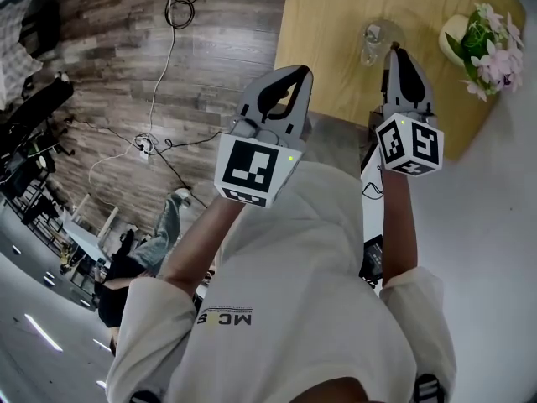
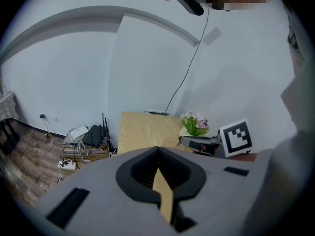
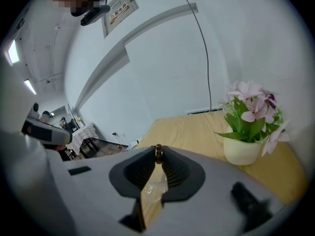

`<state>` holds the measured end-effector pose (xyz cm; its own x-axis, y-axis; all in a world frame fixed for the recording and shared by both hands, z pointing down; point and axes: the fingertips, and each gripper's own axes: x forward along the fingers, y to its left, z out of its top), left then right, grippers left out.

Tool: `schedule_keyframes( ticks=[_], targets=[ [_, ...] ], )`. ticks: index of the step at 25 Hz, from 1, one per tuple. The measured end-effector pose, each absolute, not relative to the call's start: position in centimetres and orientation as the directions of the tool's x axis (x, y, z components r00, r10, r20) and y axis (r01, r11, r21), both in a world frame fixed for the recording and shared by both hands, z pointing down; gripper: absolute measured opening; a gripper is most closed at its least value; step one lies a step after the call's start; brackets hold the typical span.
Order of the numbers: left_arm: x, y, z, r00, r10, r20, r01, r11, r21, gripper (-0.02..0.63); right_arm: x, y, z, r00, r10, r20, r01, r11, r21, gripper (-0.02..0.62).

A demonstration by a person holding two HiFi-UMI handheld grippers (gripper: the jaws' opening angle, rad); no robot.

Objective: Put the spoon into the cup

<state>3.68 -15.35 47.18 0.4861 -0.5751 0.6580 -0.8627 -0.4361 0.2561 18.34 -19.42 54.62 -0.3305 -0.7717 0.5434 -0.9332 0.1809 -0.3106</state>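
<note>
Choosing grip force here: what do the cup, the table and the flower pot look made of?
Cup: clear glass or plastic, glossy; the table shows through it.
Table: pale wood or laminate, matt, with faint grain.
Flower pot: cream ceramic or plastic, smooth and softly shiny.

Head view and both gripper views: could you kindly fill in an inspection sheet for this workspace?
Surface: wooden table.
Job's things: clear cup upright on the table; spoon, of which only a brown beaded end shows.
Clutter: potted flowers near the table's edge.
Grippers: left gripper shut, empty, off the table; right gripper shut on the spoon, close by the cup.
Cables: cables and a power strip on the floor.
Surroundings: wood-look floor, white wall.
</note>
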Motion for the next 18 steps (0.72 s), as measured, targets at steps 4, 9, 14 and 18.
schedule_keyframes(
  ticks=[4,9,14,18],
  targets=[
    [4.1,-15.1,46.7,0.492,-0.576,0.652,-0.858,-0.447,0.253,0.011,19.1,-19.3,54.5,-0.308,-0.775,0.551,-0.941,0.164,-0.296,0.054],
    [4.4,-14.8,45.9,0.495,-0.582,0.645,-0.855,-0.457,0.245,0.011,20.0,-19.3,53.9,-0.282,-0.789,0.545,-0.95,0.153,-0.271,0.055],
    [4.4,-14.7,45.0,0.499,-0.593,0.632,-0.853,-0.466,0.236,0.011,20.0,-19.3,52.9,-0.28,-0.799,0.533,-0.952,0.159,-0.262,0.056],
    [4.4,-14.6,44.2,0.505,-0.599,0.622,-0.849,-0.474,0.234,0.011,20.0,-18.9,52.1,-0.28,-0.802,0.527,-0.951,0.158,-0.264,0.057]
  ],
)
